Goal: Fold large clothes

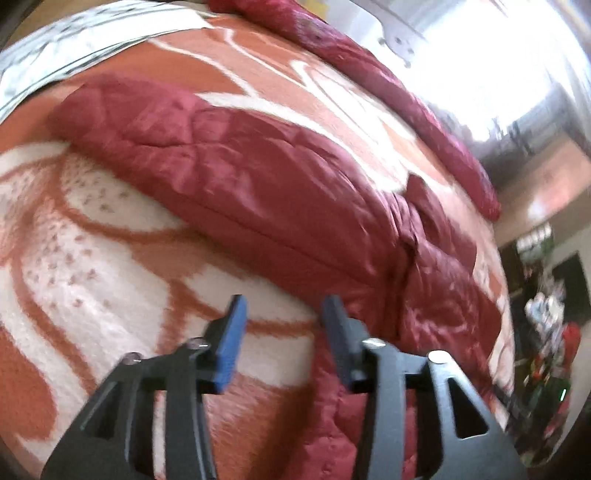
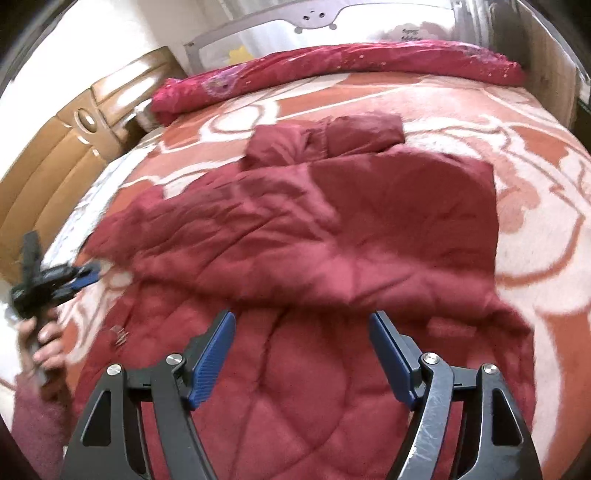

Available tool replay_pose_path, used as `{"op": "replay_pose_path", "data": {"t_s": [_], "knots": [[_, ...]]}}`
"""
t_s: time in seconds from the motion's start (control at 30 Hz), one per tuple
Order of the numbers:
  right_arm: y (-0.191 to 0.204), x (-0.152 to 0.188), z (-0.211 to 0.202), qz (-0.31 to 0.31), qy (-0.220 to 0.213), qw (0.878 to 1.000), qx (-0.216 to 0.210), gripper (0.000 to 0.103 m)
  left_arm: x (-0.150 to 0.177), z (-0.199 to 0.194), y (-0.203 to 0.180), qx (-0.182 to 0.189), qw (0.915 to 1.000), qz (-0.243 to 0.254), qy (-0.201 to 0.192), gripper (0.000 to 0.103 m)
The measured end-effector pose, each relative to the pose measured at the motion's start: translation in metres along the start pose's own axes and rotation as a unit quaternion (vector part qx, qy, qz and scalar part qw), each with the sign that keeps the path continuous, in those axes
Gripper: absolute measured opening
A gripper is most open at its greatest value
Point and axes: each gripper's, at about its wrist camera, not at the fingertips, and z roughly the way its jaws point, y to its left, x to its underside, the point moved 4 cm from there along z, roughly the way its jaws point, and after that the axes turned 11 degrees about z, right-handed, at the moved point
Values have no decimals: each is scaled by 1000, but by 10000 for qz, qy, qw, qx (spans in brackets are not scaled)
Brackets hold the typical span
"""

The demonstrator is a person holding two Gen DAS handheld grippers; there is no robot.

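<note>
A dark red quilted jacket lies spread on the bed, its sleeve folded across the body and its hood at the far end. In the left wrist view the jacket runs across the middle, its sleeve end at the upper left. My left gripper is open and empty, just above the blanket beside the jacket's near edge; it also shows in the right wrist view at the jacket's left side. My right gripper is open and empty above the jacket's lower part.
An orange and white patterned blanket covers the bed. A rolled red quilt lies along the far edge by a grey bed rail. A tan padded headboard stands at the left. Cluttered furniture stands past the bed's right side.
</note>
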Motion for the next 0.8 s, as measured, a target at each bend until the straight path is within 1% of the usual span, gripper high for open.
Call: {"op": "replay_pose_path", "data": {"t_s": [0.13, 0.3, 0.43, 0.6, 0.7, 0.8], "knots": [[13, 23, -14, -183, 91, 9997, -101, 76, -11, -3, 38, 22, 9984, -519, -201, 49], [20, 37, -24, -263, 162, 9994, -176, 76, -22, 4, 79, 177, 9936, -1084, -269, 49], [25, 40, -30, -170, 139, 9994, -278, 76, -26, 10, 102, 48, 9911, -1298, -277, 49], [30, 39, -35, -85, 117, 9991, -392, 76, -29, 27, 129, -221, 9861, -1632, -240, 49], [32, 39, -38, -130, 100, 9992, -369, 76, -34, 35, 144, -132, 9820, -1853, -348, 49], [31, 39, -39, -105, 100, 9993, -351, 76, -44, 40, 156, -207, 9802, -1902, -513, 50]]}}
